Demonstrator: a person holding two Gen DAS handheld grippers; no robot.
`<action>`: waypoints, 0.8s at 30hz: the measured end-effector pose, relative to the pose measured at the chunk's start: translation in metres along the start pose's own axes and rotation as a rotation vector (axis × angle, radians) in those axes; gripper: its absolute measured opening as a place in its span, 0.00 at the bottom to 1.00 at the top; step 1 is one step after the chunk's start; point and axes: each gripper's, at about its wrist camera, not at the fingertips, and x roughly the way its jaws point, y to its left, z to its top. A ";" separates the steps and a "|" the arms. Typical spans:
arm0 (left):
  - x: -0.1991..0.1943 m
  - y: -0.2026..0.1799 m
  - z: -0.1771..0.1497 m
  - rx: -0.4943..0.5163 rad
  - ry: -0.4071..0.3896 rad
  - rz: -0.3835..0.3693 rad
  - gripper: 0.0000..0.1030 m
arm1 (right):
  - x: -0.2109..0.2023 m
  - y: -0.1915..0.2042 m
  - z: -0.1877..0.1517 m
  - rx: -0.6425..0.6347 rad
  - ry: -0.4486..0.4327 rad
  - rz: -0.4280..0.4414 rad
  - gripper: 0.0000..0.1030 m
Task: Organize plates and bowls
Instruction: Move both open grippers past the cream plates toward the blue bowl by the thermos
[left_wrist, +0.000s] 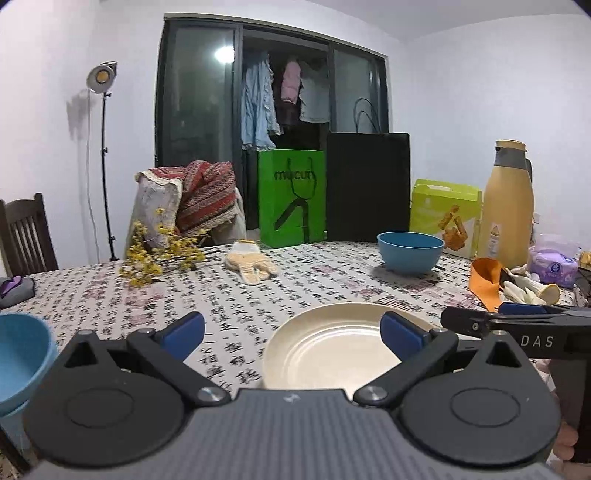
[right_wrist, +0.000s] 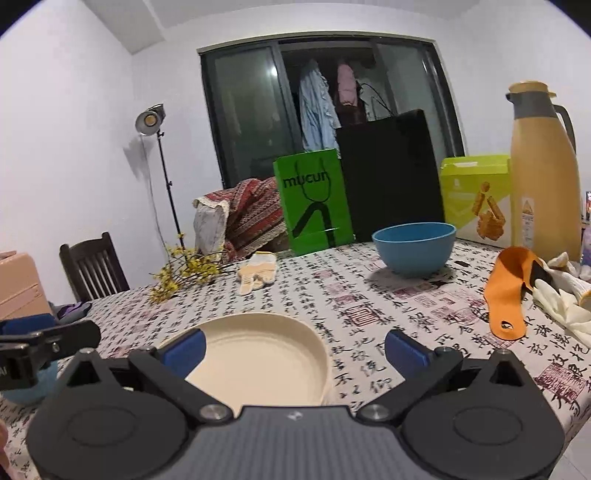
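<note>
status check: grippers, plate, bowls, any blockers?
Left gripper and right gripper open, empty. Cream plate flat on table, ungrasped. Blue bowl far side; second blue bowl at left. Nothing blocking plate.

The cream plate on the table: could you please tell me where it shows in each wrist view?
Left wrist: the cream plate lies low, right of centre, behind the right blue pad.
Right wrist: the plate lies low, left of centre, behind the left blue pad.
Shared landmark: the green bag behind the table.
</note>
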 end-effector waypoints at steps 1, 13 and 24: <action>0.003 -0.003 0.002 0.005 -0.002 -0.002 1.00 | 0.001 -0.003 0.001 -0.001 -0.001 -0.003 1.00; 0.038 -0.029 0.023 0.007 0.036 -0.060 1.00 | 0.015 -0.034 0.026 0.004 -0.022 -0.051 1.00; 0.072 -0.048 0.041 0.019 0.081 -0.074 1.00 | 0.033 -0.061 0.046 0.008 -0.037 -0.078 1.00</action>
